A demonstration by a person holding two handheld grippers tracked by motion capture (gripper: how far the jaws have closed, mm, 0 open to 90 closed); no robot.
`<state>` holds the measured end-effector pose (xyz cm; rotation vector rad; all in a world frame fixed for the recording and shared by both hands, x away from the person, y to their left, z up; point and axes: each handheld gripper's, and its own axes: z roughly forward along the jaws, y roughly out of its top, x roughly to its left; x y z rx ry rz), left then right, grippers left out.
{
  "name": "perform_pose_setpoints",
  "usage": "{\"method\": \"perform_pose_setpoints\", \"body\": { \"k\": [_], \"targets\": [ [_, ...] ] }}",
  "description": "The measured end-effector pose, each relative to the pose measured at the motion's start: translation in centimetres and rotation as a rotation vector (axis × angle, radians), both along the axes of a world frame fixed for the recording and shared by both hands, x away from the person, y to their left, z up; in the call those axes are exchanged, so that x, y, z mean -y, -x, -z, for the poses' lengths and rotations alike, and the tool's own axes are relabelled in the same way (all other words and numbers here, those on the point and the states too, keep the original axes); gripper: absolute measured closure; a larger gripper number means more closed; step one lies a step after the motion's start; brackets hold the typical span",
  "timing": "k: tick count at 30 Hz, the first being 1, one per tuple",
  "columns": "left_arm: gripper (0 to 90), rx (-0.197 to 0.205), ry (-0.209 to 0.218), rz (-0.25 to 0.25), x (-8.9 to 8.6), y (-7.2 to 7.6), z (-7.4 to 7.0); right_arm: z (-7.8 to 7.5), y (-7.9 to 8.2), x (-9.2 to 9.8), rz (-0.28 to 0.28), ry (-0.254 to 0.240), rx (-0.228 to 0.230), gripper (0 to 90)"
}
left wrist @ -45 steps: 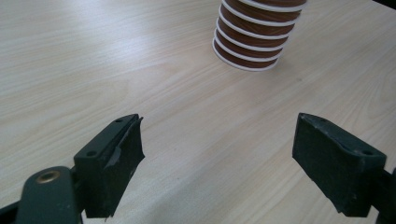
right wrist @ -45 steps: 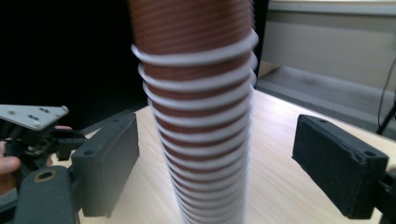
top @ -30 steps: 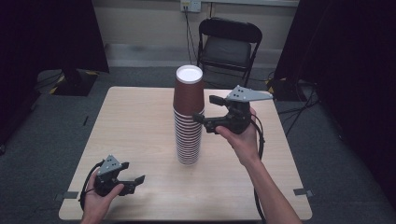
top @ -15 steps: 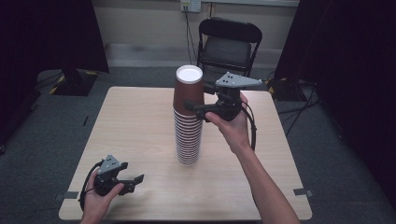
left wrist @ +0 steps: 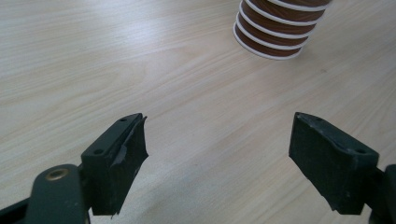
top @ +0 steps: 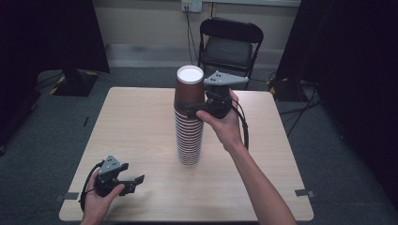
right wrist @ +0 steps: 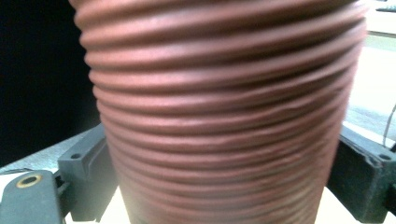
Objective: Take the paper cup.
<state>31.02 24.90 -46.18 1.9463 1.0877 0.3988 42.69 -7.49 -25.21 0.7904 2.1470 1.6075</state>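
Around top cup (top: 189, 89), right tool (top: 189, 109), perhaps touching.

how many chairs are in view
1. The black folding chair stands on the floor past the far edge of the table, against the wall, behind the stack of cups. The dark areas at both sides could hide more.

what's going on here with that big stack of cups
A person works a tall stack of brown paper cups on a wooden table. The right gripper has moved in, its jaws just opening, and now straddles the top cup. The left gripper rests open near the table's front edge.
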Motion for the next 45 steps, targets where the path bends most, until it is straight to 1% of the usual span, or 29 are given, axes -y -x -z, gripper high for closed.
{"method": "perform_pose_setpoints", "body": {
  "k": [1, 6, 13, 15, 20, 24, 26, 27, 37, 43, 44, 45],
  "targets": [
    [18.8, -0.003, 0.005, -0.001, 0.0, 0.0, 0.0, 0.0, 0.0, -0.1, 0.003, 0.005, 0.004, 9.4],
    [18.8, -0.002, 0.001, 0.0, 0.0, 0.0, 0.0, 0.2, -0.2, -0.6, 0.01, 0.029, 0.007, 9.1],
    [18.9, -0.004, 0.002, -0.002, 0.0, 0.0, 0.0, 0.5, -0.5, -0.6, -0.004, 0.01, 0.004, 8.7],
    [18.9, -0.006, 0.002, -0.003, 0.0, 0.0, 0.0, 0.6, -0.6, -0.7, -0.006, 0.015, -0.003, 8.5],
    [18.9, -0.004, 0.003, -0.001, 0.0, 0.0, 0.0, 0.7, -0.6, -1.0, -0.001, 0.022, 0.01, 8.8],
    [18.9, -0.002, -0.001, 0.002, 0.0, 0.0, 0.0, 0.5, -0.5, -1.0, -0.001, 0.036, 0.007, 9.5],
    [18.9, -0.005, 0.005, 0.001, 0.0, 0.0, 0.0, 0.6, -0.5, -0.8, -0.002, 0.029, 0.008, 9.6],
    [18.9, -0.002, 0.0, 0.003, -0.1, -0.1, 0.0, 0.6, -0.5, -0.8, -0.002, 0.026, 0.01, 9.6],
    [18.9, -0.006, 0.005, 0.002, -0.1, -0.1, 0.0, 0.6, -0.5, -0.8, -0.001, 0.02, 0.015, 9.9],
    [18.7, -0.002, 0.007, 0.003, -0.1, 0.0, 0.0, 0.0, -0.4, -0.6, -0.003, -0.008, 0.025, 10.3],
    [18.7, -0.001, 0.005, 0.003, -0.1, -0.1, 0.0, -0.2, -0.4, -0.6, -0.002, -0.019, 0.025, 10.4],
    [18.7, -0.002, 0.005, 0.003, -0.1, -0.1, 0.0, -0.3, -0.4, -0.6, -0.002, -0.024, 0.032, 10.5]
  ]
}}
